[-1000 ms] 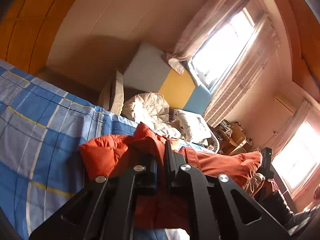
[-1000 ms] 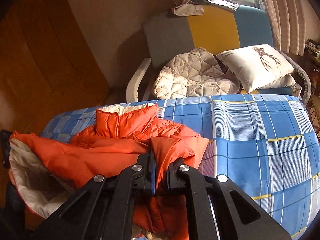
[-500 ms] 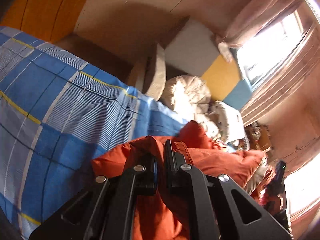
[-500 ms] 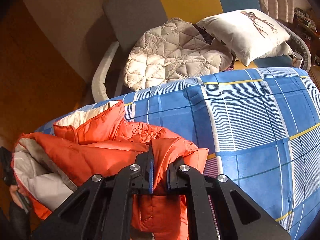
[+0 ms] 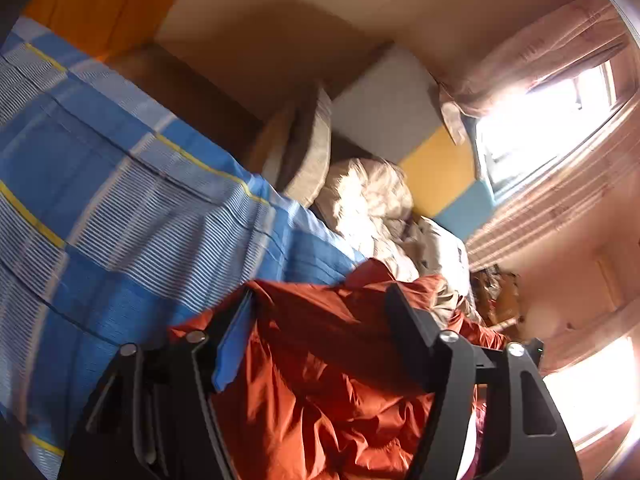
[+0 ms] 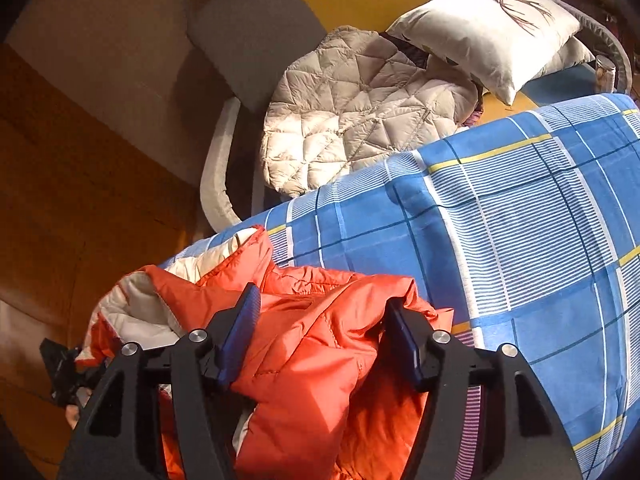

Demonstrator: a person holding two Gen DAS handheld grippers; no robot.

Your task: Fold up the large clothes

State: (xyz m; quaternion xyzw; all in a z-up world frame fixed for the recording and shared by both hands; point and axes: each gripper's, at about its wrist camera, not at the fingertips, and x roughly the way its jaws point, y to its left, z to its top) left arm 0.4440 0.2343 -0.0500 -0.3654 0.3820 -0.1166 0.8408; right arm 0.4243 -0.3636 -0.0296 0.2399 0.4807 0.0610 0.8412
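Observation:
An orange puffer jacket (image 5: 320,380) with a pale lining lies bunched at the edge of a bed covered in a blue checked sheet (image 5: 120,220). My left gripper (image 5: 320,296) hangs over it, jaws opening and spread wide. A fold of the jacket lies loose between them, with no pad pressing on it. In the right wrist view the orange jacket (image 6: 304,360) rests on the blue sheet (image 6: 520,240). My right gripper (image 6: 323,300) straddles a puffy fold of it, its jaws also opening and wide apart.
Beyond the bed stands a chair with a grey, yellow and blue back, holding a beige quilted jacket (image 6: 352,112) and a white pillow (image 6: 492,28). A bright window (image 5: 540,120) with curtains is at the right. Wooden floor (image 6: 60,200) lies left of the bed.
Both grippers came down towards the bed with the jacket pinched in them. Both sets of jaws then opened and let go of the fabric, which now rests on the sheet.

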